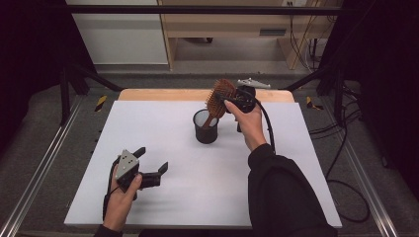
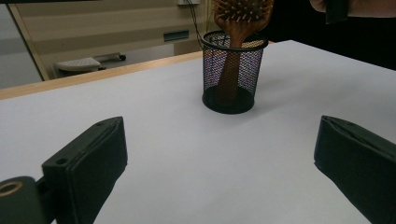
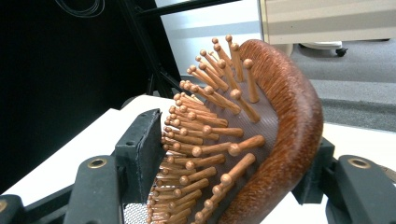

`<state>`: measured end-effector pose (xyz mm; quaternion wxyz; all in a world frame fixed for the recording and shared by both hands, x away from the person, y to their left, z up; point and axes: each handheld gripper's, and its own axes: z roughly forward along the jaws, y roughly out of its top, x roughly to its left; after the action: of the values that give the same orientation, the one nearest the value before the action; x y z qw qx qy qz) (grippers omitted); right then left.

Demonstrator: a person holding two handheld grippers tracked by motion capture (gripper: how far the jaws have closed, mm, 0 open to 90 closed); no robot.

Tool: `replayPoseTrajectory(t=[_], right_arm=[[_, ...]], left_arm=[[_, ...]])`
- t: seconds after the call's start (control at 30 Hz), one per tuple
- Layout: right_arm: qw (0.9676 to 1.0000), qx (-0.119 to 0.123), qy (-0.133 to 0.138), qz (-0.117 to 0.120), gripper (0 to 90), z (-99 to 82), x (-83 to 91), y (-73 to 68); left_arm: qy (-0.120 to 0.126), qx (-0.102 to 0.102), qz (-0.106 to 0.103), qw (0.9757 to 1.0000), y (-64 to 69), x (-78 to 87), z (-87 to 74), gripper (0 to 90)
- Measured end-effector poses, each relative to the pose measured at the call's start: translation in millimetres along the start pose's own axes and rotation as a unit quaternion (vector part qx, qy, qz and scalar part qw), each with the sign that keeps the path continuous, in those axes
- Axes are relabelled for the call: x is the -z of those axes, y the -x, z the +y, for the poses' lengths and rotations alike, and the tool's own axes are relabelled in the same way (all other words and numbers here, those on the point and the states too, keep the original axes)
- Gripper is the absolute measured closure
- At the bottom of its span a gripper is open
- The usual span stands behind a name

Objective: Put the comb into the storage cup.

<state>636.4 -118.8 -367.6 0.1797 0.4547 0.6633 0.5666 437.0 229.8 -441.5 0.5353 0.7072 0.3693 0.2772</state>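
Left gripper jaws wide apart, empty; right gripper jaws around hairbrush head in mesh cup

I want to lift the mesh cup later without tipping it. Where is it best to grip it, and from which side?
Probably the mesh cup at its bare rim, from above on the near-left side: the hairbrush leans up to the far right, and the right gripper stands there at its head.
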Motion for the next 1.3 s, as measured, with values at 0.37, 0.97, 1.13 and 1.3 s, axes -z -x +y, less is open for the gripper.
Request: replayPoseTrajectory(t=[0.37,0.97,1.13,1.3], right_arm=[[0.9999,0.009,-0.006,-0.004,30.6,-1.0,-1.0,-2.0],[0.9996,0.021,-0.012,-0.013,19.4,-1.4,-1.9,-5.4],[0.9996,0.019,-0.016,-0.014,16.5,-2.2,-2.6,-5.4],[0.9996,0.018,-0.018,-0.013,15.1,-2.6,-2.6,-5.9]], left_arm=[[0.000,0.000,0.000,1.0000,0.0,0.1,0.1,2.8],[0.000,0.000,-0.001,1.0000,0.2,-0.1,0.1,2.8],[-0.001,0.000,-0.002,1.0000,0.2,-0.1,0.0,2.8],[0.000,0.000,-0.001,1.0000,0.3,-0.2,0.0,2.7]])
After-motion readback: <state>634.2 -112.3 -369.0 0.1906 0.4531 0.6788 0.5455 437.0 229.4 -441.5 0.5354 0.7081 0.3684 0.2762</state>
